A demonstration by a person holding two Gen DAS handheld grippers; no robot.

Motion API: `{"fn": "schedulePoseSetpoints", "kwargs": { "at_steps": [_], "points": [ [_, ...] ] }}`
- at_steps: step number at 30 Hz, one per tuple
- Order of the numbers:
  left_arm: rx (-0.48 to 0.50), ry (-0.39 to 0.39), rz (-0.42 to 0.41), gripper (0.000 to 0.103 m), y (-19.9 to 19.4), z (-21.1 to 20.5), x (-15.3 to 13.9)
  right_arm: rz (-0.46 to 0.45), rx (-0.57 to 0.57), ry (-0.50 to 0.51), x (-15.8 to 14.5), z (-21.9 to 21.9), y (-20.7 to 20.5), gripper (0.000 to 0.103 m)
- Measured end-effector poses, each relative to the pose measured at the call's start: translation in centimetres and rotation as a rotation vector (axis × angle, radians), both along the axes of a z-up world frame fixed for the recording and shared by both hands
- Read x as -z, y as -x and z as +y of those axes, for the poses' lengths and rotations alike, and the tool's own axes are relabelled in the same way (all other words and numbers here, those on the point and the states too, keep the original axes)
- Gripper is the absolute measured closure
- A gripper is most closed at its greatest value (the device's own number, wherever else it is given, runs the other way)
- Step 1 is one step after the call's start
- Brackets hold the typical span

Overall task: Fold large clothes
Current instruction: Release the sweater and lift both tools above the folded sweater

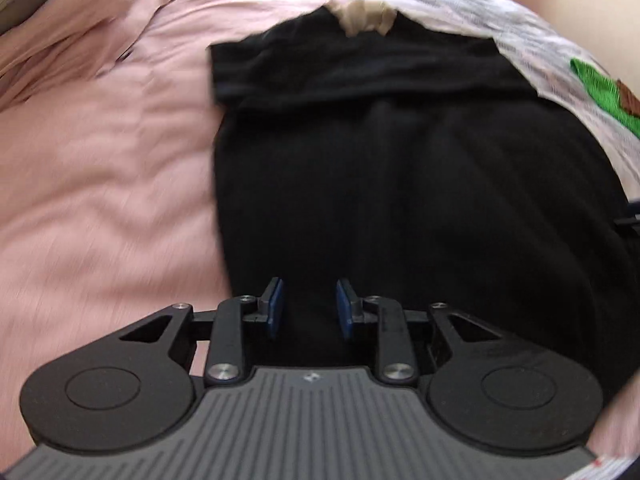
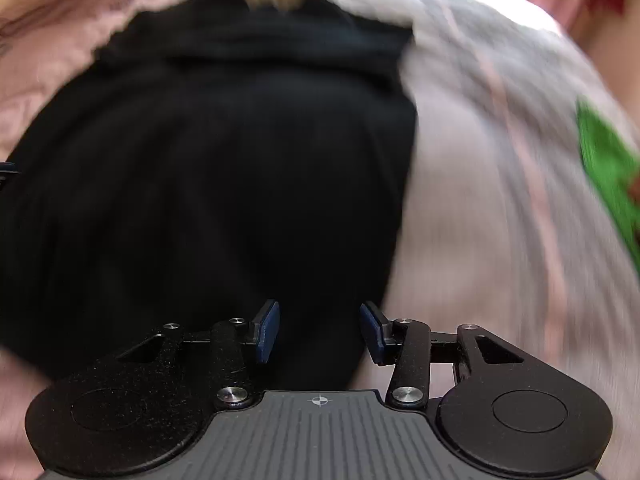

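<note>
A large black garment (image 1: 400, 160) lies spread on a pink bedsheet (image 1: 100, 180), with a folded band across its far end. My left gripper (image 1: 309, 285) is at the garment's near left corner. The cloth's left edge runs straight into its jaws, and black fabric fills the gap between the blue pads. In the right wrist view the same black garment (image 2: 220, 160) is blurred. My right gripper (image 2: 319, 306) is at its near right corner, where the cloth's right edge curves in under the right pad and dark fabric sits between the pads.
A white and grey patterned cloth (image 1: 560, 60) with a green patch (image 1: 596, 88) lies along the garment's right side, also seen blurred as the pale cloth (image 2: 500, 160). A beige item (image 1: 366, 20) pokes out beyond the far end. Rumpled pink bedding (image 1: 72, 40) lies at far left.
</note>
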State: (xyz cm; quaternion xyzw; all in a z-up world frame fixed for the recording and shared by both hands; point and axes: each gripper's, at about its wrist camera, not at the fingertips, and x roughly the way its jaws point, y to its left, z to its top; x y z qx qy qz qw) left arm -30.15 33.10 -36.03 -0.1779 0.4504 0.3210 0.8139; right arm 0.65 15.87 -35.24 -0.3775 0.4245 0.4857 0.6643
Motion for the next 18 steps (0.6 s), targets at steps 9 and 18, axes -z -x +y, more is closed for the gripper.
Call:
{"fn": "schedulePoseSetpoints", "kwargs": {
  "at_steps": [9,18],
  "points": [
    [-0.157,0.162,0.152,0.079,4.2,-6.7,-5.1,0.154,0.090,0.033,-4.9,-3.9,2.4,0.061],
    [-0.260,0.087,0.044,0.063,1.6,-13.5,-18.1,0.250,0.018,-0.179,-16.5,-8.1,5.0,0.050]
  ]
}}
